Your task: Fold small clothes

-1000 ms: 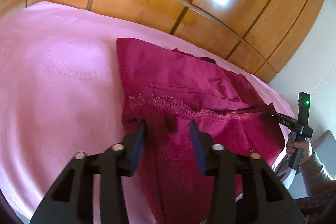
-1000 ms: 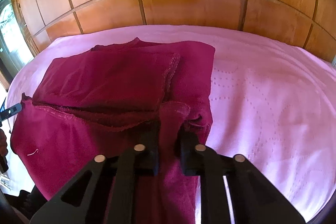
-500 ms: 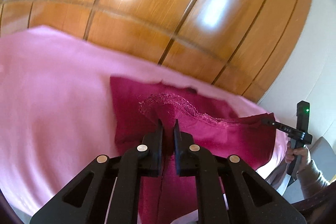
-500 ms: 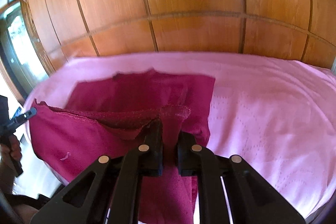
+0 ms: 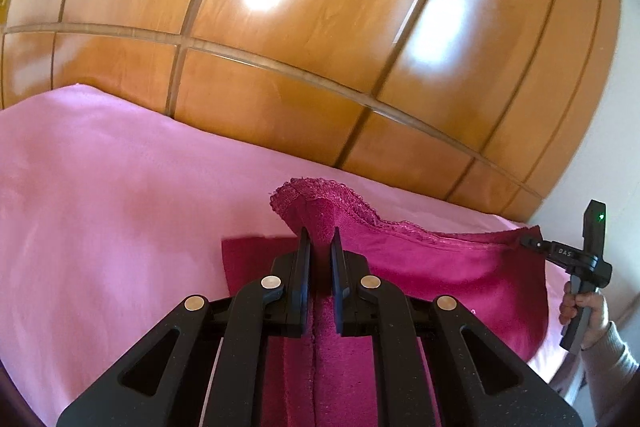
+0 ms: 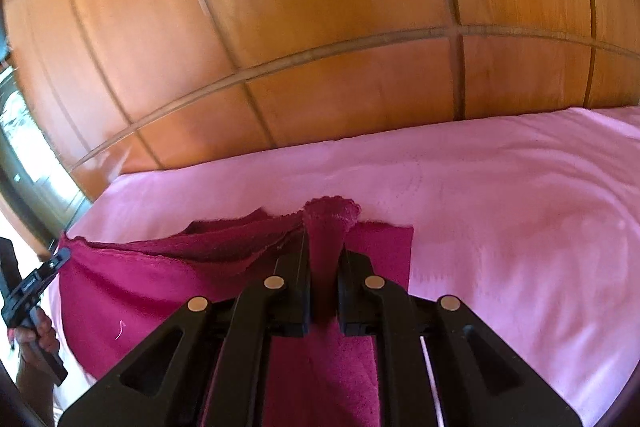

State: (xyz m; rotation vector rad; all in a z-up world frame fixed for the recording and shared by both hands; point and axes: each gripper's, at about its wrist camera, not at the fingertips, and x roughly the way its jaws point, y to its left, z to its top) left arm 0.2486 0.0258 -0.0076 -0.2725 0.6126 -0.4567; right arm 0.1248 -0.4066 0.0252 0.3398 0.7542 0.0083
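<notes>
Two tongs gripped one crimson garment [image 5: 440, 267] over a pink bed [image 5: 120, 207]. Left tongs [image 5: 319, 247] were nearly closed, pads pinching a bunched corner of the garment's lace-trimmed edge. Right tongs [image 6: 323, 255] were nearly closed too, clamped on the opposite corner of that edge. In the left wrist view the right tongs [image 5: 528, 242] showed at the far right, held by a hand [image 5: 580, 307], biting the cloth corner. The trimmed edge ran stretched between both tongs, sagging slightly, so the garment's long axis lay side to side across the bed, parallel to the wooden paneled wall [image 5: 320, 27]. Below the raised edge the fabric hung down, its lower part resting flat on the bed.
</notes>
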